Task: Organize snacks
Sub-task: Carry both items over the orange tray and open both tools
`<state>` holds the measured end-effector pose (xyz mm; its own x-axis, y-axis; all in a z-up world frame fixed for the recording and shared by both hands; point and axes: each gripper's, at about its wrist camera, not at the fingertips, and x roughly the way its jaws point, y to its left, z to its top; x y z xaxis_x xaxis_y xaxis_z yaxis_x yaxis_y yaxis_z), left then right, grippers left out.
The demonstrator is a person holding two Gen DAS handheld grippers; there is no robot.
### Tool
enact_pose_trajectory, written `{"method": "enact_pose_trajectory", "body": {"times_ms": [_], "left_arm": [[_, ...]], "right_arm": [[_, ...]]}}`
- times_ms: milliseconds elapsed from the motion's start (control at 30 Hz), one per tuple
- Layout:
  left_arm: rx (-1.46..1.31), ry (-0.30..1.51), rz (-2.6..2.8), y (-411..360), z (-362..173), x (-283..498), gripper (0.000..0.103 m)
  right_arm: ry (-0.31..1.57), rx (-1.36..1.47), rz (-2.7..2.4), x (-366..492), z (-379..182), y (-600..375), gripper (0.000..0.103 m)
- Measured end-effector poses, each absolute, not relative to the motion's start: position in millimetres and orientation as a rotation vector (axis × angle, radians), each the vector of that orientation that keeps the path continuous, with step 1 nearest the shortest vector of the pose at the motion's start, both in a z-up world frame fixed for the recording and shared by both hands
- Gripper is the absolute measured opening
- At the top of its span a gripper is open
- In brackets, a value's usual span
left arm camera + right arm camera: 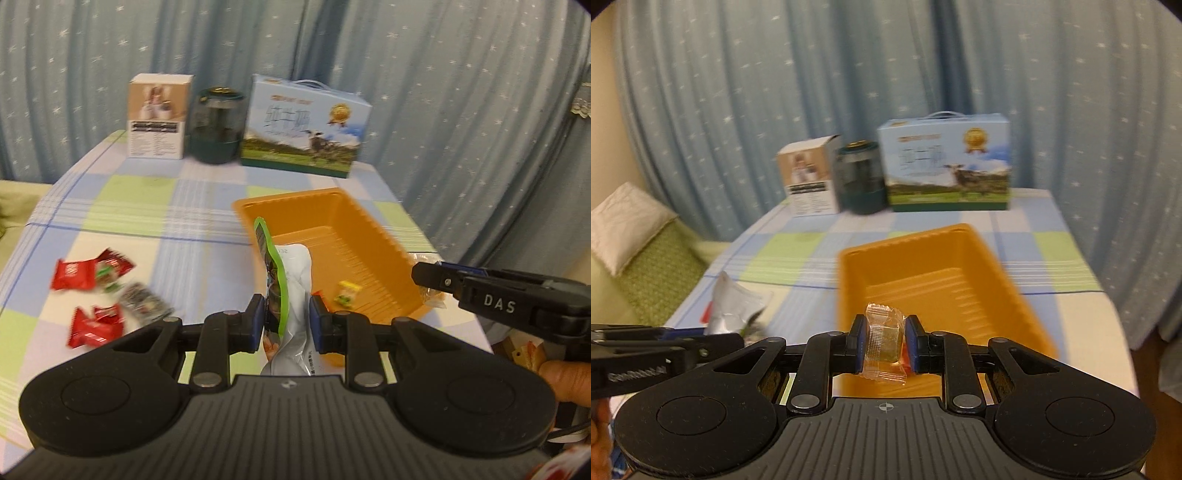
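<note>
My left gripper [287, 321] is shut on a silver snack pouch with a green edge [291, 295], held upright over the near left corner of the orange tray [332, 210]. A small yellow candy [347, 293] lies inside the tray. My right gripper [885, 341] is shut on a clear-wrapped candy [884, 341], held above the near end of the orange tray [923, 251]. The right gripper also shows in the left wrist view [424, 275] at the tray's right side. The pouch [733, 306] shows in the right wrist view at left.
Several red snack packets [92, 295] and a dark packet [146, 301] lie on the checked tablecloth left of the tray. At the table's back stand a white box [159, 114], a dark green jar [216, 125] and a blue milk carton [306, 125]. Curtains hang behind.
</note>
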<state>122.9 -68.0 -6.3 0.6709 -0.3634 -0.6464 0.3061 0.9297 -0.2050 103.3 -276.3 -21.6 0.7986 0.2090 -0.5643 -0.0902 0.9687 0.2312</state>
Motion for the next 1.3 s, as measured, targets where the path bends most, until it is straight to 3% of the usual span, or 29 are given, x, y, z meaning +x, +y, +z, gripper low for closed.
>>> {"method": "enact_pose_trajectory", "body": {"times_ms": [967, 1300], "left_arm": [[-0.039, 0.784, -0.439, -152.7, -40.4, 177.5, 0.023], [-0.077, 0.753, -0.382, -127.2, -35.3, 175.3, 0.032]], "right_arm": [[0.686, 0.274, 0.104, 142.0, -47.3, -339.1, 0.023], [0.691, 0.286, 0.102, 145.7, -49.4, -342.4, 0.023]]}}
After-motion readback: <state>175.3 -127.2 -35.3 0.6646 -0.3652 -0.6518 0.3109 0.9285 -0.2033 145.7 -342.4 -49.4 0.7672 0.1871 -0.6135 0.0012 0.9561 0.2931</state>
